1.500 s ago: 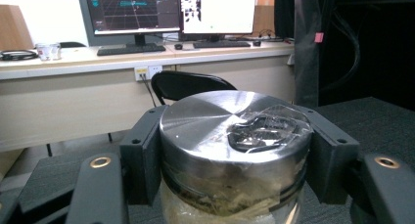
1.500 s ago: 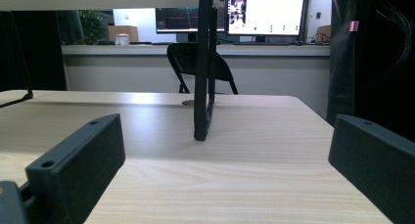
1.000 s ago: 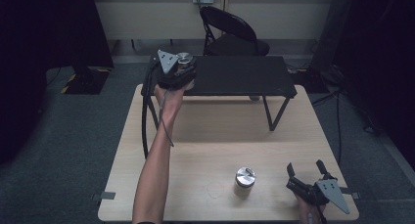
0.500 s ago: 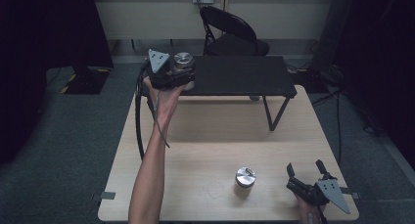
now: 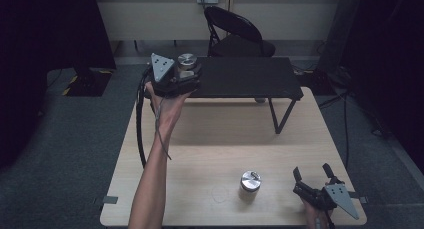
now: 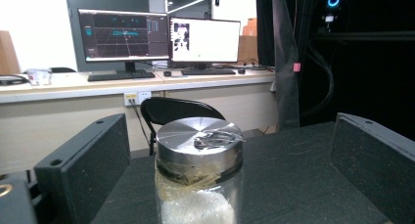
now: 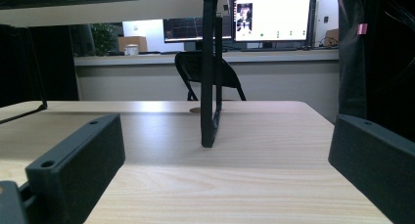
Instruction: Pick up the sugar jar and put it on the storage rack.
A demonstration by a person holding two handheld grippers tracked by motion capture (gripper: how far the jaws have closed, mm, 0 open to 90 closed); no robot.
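A glass jar with a metal lid (image 5: 186, 61) stands on the left end of the black shelf (image 5: 245, 78). My left gripper (image 5: 189, 71) is around it. Its jaws have just been opening, and in the left gripper view the jar (image 6: 199, 170) stands between them with a gap on each side. A second jar with a metal lid (image 5: 250, 181) stands on the wooden table (image 5: 225, 139) near the front edge. To its right my right gripper (image 5: 312, 169) rests low at the front right corner, open, with nothing between its fingers (image 7: 78, 155).
The black shelf stands on thin legs (image 7: 209, 72) across the back of the table. A black folding chair (image 5: 235, 31) is behind it. A cable (image 5: 140, 124) hangs from the left gripper down along the forearm. Grey floor surrounds the table.
The left gripper has opened and let go of the jar, which stays standing on the shelf. The left hand has shifted a little to the left. The right gripper has not moved.
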